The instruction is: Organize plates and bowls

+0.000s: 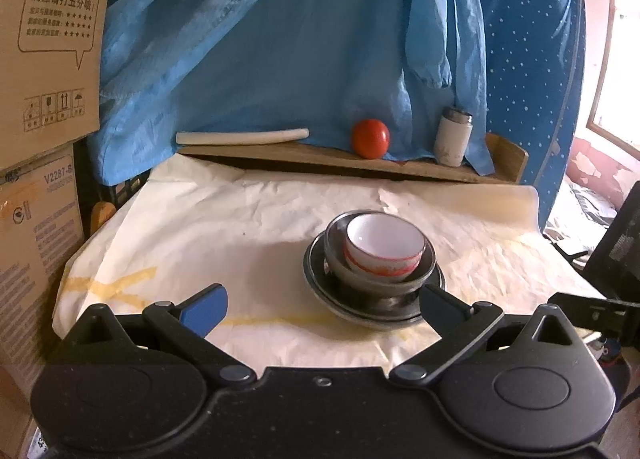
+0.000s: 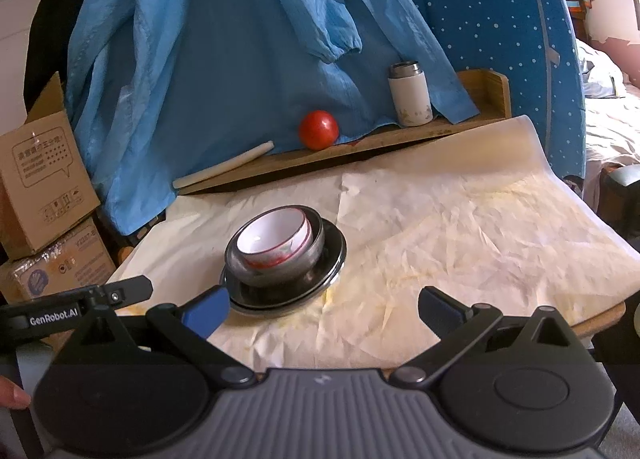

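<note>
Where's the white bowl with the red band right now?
The white bowl with the red band sits nested in the grey metal bowl, atop the dark plate.

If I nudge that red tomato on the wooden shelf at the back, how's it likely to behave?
The tomato looks round and smooth, so it would probably roll rather than slide. The wooden shelf appears tilted in both views, though fisheye may exaggerate that, so it might run along it toward the white rod. Its glossy skin suggests a gripper could slip, and a hard squeeze may bruise it.

Blue cloth (image 1: 280,39) hangs behind a paper-covered table (image 2: 460,219); cardboard boxes (image 1: 44,71) stack left, and a bright window (image 1: 616,59) glows right.
</note>
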`<state>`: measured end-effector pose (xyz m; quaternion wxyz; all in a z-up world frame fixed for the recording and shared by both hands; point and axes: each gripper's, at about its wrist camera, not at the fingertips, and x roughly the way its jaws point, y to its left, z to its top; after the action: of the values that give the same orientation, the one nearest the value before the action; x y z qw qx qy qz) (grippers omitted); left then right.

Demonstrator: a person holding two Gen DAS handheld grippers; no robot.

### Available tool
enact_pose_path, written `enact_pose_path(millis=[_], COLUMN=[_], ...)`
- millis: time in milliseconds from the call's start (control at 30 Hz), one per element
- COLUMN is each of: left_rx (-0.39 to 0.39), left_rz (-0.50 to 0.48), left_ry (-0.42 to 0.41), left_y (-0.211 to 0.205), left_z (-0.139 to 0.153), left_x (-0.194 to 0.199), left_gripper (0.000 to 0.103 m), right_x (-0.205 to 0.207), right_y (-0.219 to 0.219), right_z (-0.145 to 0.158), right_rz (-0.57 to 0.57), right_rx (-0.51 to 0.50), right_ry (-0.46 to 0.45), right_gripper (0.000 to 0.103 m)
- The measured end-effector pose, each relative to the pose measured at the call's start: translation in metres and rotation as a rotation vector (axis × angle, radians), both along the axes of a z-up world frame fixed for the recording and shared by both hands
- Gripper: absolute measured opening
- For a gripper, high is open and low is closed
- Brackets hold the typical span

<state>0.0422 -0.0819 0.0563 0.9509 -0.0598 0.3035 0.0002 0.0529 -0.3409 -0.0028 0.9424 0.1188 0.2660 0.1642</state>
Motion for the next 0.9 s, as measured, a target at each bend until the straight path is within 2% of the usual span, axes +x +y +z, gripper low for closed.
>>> enact_pose_path(millis=[900], left_rx=[0.012], left_rz=[-0.014], left_ry=[-0.007], left_y=[0.004], left_z=[-0.013], left_x=[-0.012], left_gripper=[0.102], right_x=[-0.012], right_y=[0.006], right_z=[-0.008], right_rz=[0.02], right_rx=[-0.035], right_ry=[-0.021], right_gripper=[0.103])
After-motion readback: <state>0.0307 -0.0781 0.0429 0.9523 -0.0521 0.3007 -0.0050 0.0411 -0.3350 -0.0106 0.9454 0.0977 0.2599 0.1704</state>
